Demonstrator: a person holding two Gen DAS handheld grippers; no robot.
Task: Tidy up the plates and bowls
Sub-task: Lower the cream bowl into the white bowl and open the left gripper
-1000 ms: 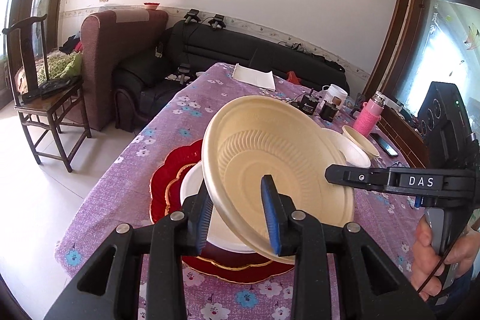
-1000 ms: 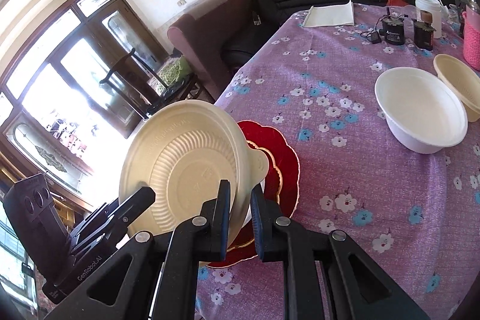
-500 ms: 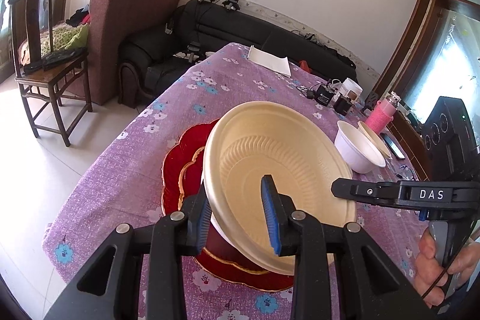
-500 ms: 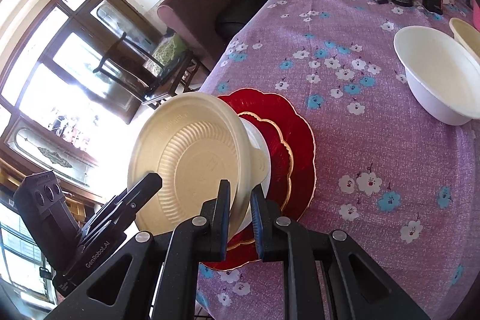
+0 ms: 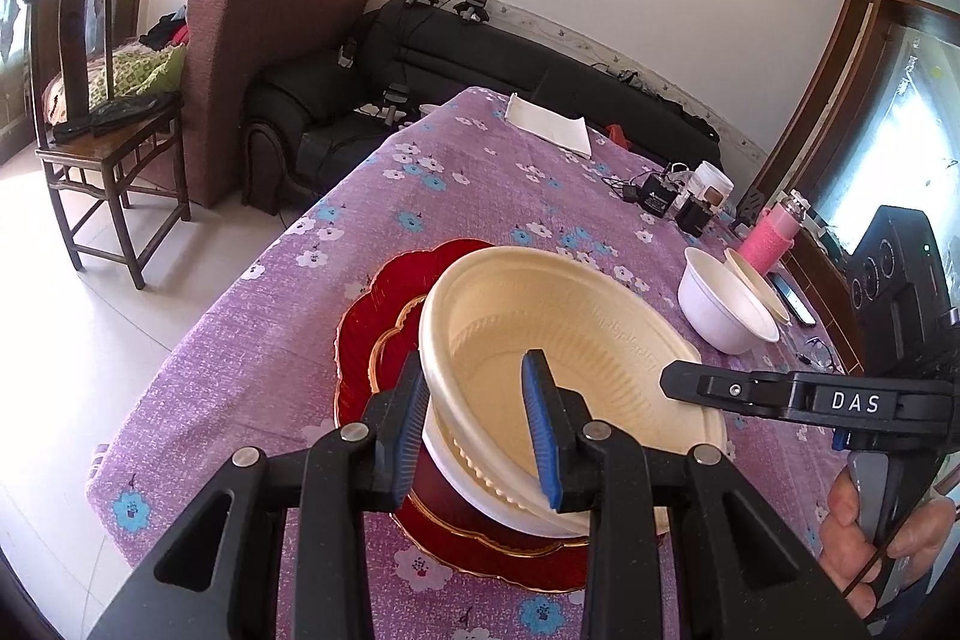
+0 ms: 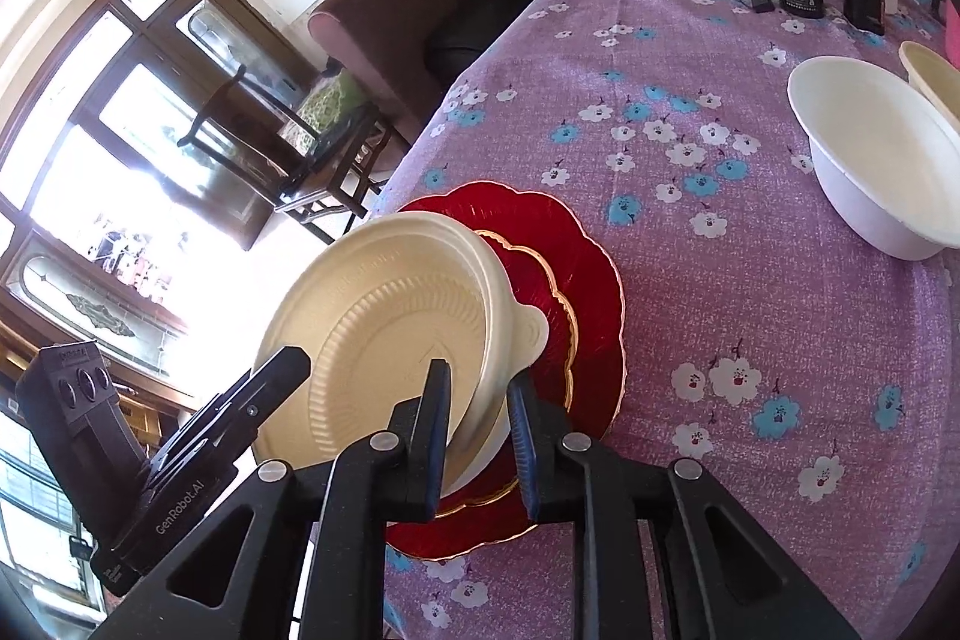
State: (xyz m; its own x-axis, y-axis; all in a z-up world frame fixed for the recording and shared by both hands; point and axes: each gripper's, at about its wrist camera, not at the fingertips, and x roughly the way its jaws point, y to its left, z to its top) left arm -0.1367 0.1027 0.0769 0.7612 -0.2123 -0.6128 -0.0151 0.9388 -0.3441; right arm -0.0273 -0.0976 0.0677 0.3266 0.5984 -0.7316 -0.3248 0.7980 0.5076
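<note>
Bowl: a cream bowl (image 5: 558,358) sits tilted at lower centre of both views, over a white plate (image 5: 480,490) and the red plates (image 5: 384,316).
Left gripper (image 5: 480,430): fingers straddle the bowl's near rim; cannot tell whether they pinch it.
Right gripper (image 6: 477,436): fingers straddle the opposite rim, contact equally unclear.
Risk: letting go while tilted could let the bowl slide off the stack onto the tabletop (image 6: 690,40).
Remaining: white bowl (image 6: 870,166) at right awaits sorting.
</note>
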